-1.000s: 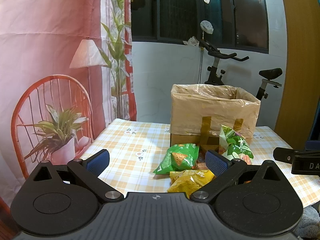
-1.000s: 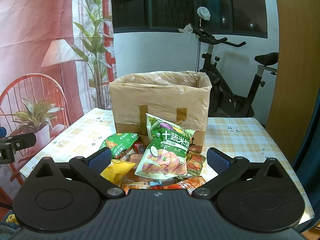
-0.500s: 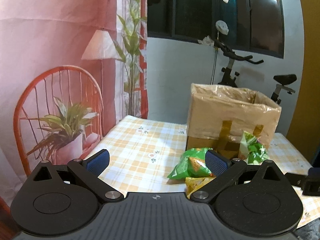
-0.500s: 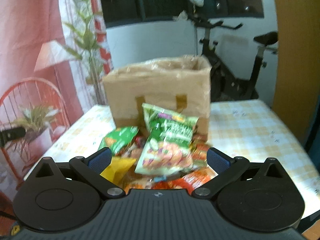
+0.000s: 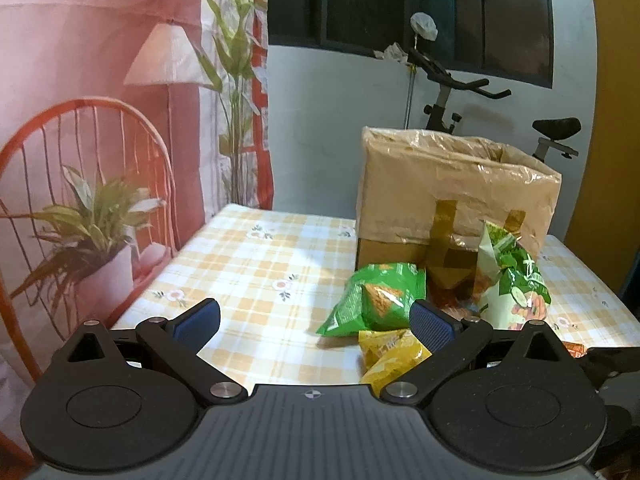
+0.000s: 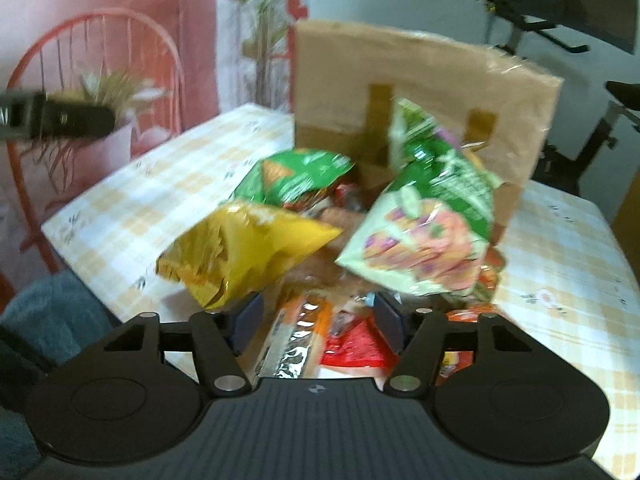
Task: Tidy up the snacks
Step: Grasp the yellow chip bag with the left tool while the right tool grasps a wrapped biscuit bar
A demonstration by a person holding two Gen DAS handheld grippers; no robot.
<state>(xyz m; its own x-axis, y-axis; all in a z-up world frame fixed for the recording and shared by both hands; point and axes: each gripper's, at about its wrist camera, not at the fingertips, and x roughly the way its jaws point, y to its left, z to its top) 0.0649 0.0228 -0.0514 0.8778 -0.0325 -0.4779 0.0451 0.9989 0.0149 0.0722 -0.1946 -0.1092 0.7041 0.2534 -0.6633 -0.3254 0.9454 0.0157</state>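
Observation:
A pile of snack bags lies on the checked table in front of a plastic-lined cardboard box (image 5: 456, 196), which also shows in the right wrist view (image 6: 420, 92). The pile holds a green chip bag (image 5: 372, 300) (image 6: 296, 176), a yellow bag (image 5: 392, 354) (image 6: 244, 252), and a tall green-and-white bag (image 5: 508, 280) (image 6: 432, 236) leaning on the box. My left gripper (image 5: 316, 322) is open and empty above the table's near edge, left of the pile. My right gripper (image 6: 318, 322) is half closed, low over small orange and red packets (image 6: 320, 336) at the pile's front; it grips nothing.
An exercise bike (image 5: 460, 92) stands behind the table. A pink backdrop with a printed chair and plant (image 5: 88, 216) hangs at the left. The checked tablecloth (image 5: 256, 272) stretches left of the pile. The left gripper's body shows blurred at the left of the right wrist view (image 6: 60, 120).
My right gripper has dropped down and forward onto the front of the snack pile, and its jaws have narrowed. My left gripper has swung left and slightly nearer the table, still open.

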